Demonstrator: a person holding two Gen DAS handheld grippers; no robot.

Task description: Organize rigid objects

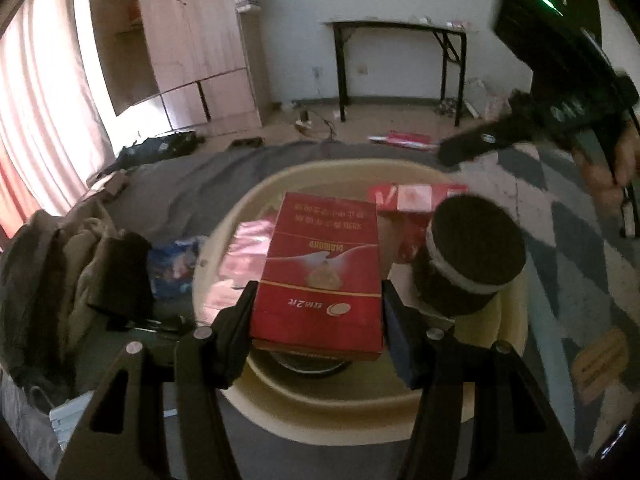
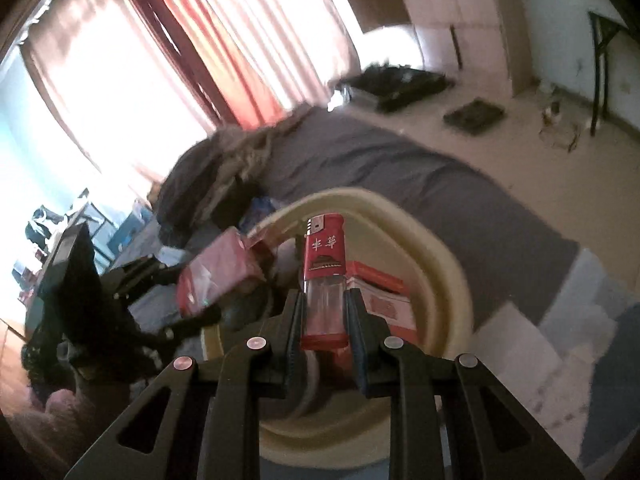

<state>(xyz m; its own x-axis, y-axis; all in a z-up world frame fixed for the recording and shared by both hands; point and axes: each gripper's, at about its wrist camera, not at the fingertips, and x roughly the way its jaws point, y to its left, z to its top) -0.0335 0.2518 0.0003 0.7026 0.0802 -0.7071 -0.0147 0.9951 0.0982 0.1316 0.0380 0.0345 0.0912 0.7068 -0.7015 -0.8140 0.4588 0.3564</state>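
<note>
Left gripper (image 1: pixel 318 312): black jaws part-open, clamped on the two long sides of a red cigarette box (image 1: pixel 320 264), which hangs above the cream basin (image 1: pixel 332 412).
Red cigarette box: flat face up, gold "DIAMOND" lettering reading upside down in the left wrist view; seen blurred at the left of the right wrist view (image 2: pixel 218 280).
Right gripper (image 2: pixel 324 312): jaws drawn close together, pinching the clear lower body of a red lighter (image 2: pixel 323 276); also seen blurred at the upper right of the left wrist view (image 1: pixel 472 146), held by a hand (image 1: pixel 618 164).
Red lighter: upright between the jaws, red cap with white characters pointing away from the camera, held above the basin (image 2: pixel 448 280).
Cream basin: round, sitting on a grey bed cover (image 1: pixel 180 192); inside, a second red carton (image 1: pixel 412 200) lies toward the far rim and a dark round lidded jar (image 1: pixel 472 256) sits at the right rim.
Bed: crumpled clothing (image 1: pixel 52 264) heaped at the left edge, patterned grey-and-white cloth (image 1: pixel 568 216) at the right.
Background: wooden wardrobe (image 1: pixel 188 40), black-legged table (image 1: pixel 400 60) against the wall, sunlit curtains (image 2: pixel 160 40).
</note>
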